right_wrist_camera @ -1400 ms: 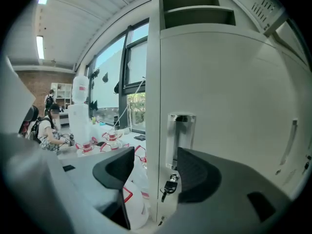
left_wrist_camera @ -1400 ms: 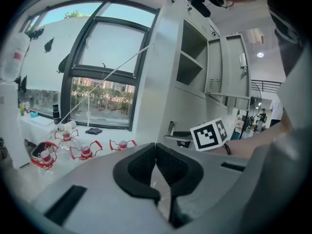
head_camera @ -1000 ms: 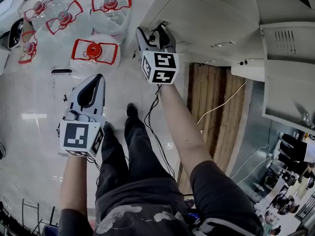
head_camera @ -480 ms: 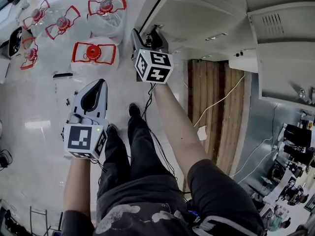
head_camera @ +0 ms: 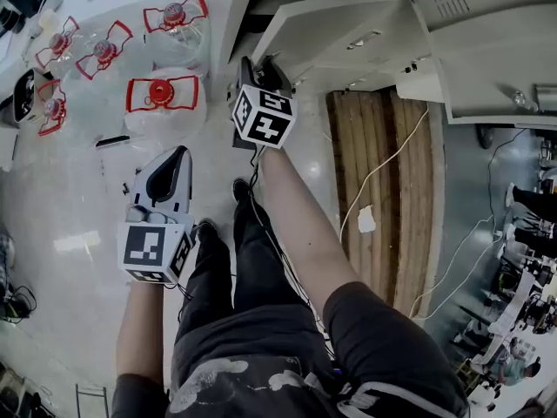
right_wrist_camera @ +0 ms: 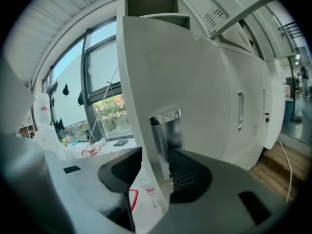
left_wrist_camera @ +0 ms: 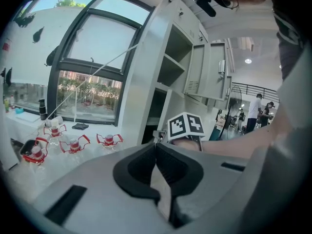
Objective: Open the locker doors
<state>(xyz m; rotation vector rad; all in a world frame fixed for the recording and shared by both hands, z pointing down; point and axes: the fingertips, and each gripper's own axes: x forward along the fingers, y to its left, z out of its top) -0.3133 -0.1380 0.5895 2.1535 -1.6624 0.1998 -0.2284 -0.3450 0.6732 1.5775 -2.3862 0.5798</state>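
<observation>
The grey locker door (head_camera: pixel 339 24) stands partly swung out from the cabinet at the top of the head view. My right gripper (head_camera: pixel 259 62) is at the door's free edge. In the right gripper view the door (right_wrist_camera: pixel 209 82) runs between the jaws, which are closing on it beside the chrome handle recess (right_wrist_camera: pixel 165 130); both pads (right_wrist_camera: pixel 187 172) sit against its faces. My left gripper (head_camera: pixel 180 151) hangs lower left over the floor, apart from the lockers. It is shut with nothing in it, its fingertips meeting (left_wrist_camera: pixel 156 145).
Several water jugs with red handles (head_camera: pixel 161 94) stand on the floor at the left. Wooden boards (head_camera: pixel 374 172) with a white cable (head_camera: pixel 383 168) lie right of the locker. More open locker doors (head_camera: pixel 487 68) hang at the upper right. The person's legs are below.
The locker door has swung further out and its dark interior now shows. The right gripper has shifted slightly left with the door's edge. The left gripper has barely moved.
</observation>
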